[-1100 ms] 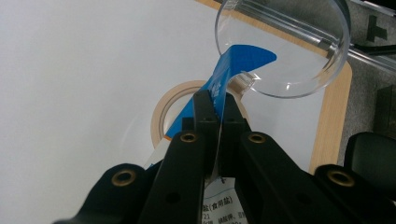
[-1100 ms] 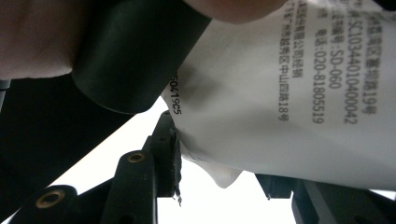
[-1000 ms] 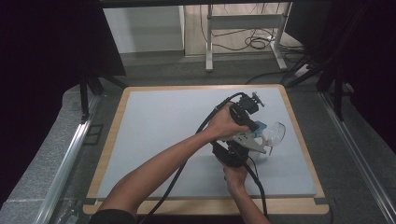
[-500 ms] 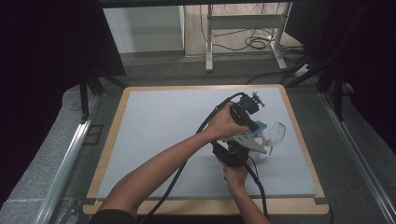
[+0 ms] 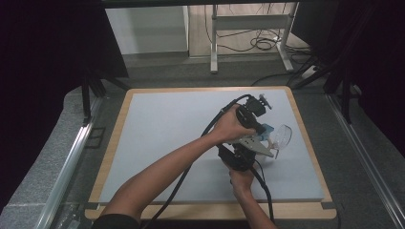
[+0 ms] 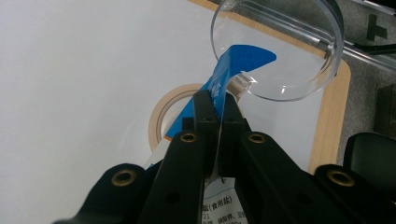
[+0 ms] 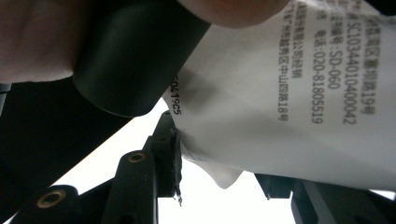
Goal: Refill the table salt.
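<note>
Toward the right half of the desk (image 5: pixel 157 143), a flat pale-grey board edged in light wood, I have both claws meeting over one small packet (image 6: pixel 223 86). My left claw (image 6: pixel 217 105) is pinched tight on it: the two matte black jaws, with brass-ringed screw holes along their arms, press on the blue glossy end of the packet, a thin, creased film that folds into a pointed tip. That tip reaches over the rim of a clear round dish (image 6: pixel 299 70), shallow and smooth-walled, tilted toward me and resting near the desk's wooden edge. Under the packet lies a ring of beige tape (image 6: pixel 163 112), flat on the grey surface. From above, the dish (image 5: pixel 282 135) shows as a faint transparent disc just right of the claws, with the left claw (image 5: pixel 261 128) over the right claw (image 5: pixel 250 150) and glossy black cables curling back along my forearms. My right claw (image 7: pixel 219 182) stands partly open around the packet's other end (image 7: pixel 280 102), white crinkled film printed with small black characters and digits; one ribbed jaw touches the film's torn-looking edge, but I cannot tell whether both jaws press on it.
</note>
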`<action>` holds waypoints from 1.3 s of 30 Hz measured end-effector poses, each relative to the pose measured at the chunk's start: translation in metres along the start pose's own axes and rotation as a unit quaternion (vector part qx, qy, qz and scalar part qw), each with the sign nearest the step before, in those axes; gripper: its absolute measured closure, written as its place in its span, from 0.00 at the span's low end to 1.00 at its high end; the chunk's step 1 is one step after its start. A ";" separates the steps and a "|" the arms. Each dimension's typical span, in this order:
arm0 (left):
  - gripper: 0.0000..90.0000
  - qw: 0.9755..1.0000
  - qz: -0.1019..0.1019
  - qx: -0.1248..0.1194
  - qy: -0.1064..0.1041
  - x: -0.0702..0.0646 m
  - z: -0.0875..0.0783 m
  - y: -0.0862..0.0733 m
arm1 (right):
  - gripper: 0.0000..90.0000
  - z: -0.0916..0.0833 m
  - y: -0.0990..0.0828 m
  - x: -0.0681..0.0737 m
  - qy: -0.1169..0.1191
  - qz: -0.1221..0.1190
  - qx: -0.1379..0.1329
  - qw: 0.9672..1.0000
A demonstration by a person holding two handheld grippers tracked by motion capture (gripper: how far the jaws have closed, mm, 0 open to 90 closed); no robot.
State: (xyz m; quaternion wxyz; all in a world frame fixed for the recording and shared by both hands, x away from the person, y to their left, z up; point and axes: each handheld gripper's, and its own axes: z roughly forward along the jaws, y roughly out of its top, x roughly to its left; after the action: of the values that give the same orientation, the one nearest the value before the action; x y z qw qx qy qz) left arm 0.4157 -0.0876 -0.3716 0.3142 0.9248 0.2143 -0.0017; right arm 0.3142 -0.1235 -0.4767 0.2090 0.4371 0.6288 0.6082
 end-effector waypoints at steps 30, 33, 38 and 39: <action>1.00 1.000 -0.001 0.001 -0.004 0.000 0.002 0.000 | 0.64 0.000 -0.001 -0.001 -0.003 0.000 -0.002 1.000; 1.00 1.000 -0.001 0.001 -0.004 0.001 0.002 0.000 | 0.64 0.000 -0.001 -0.001 -0.004 0.000 -0.002 1.000; 1.00 1.000 -0.002 0.003 -0.007 0.001 0.002 0.000 | 0.65 0.000 -0.001 -0.001 -0.005 0.000 -0.001 1.000; 1.00 1.000 -0.002 0.003 -0.007 0.001 0.002 0.000 | 0.65 0.000 0.000 -0.001 -0.005 -0.001 -0.001 1.000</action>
State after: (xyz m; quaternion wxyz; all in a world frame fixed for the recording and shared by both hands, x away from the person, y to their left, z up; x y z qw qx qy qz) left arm 0.4169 -0.0882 -0.3737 0.3130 0.9254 0.2136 -0.0098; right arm 0.3145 -0.1240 -0.4773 0.2133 0.4397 0.6273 0.6064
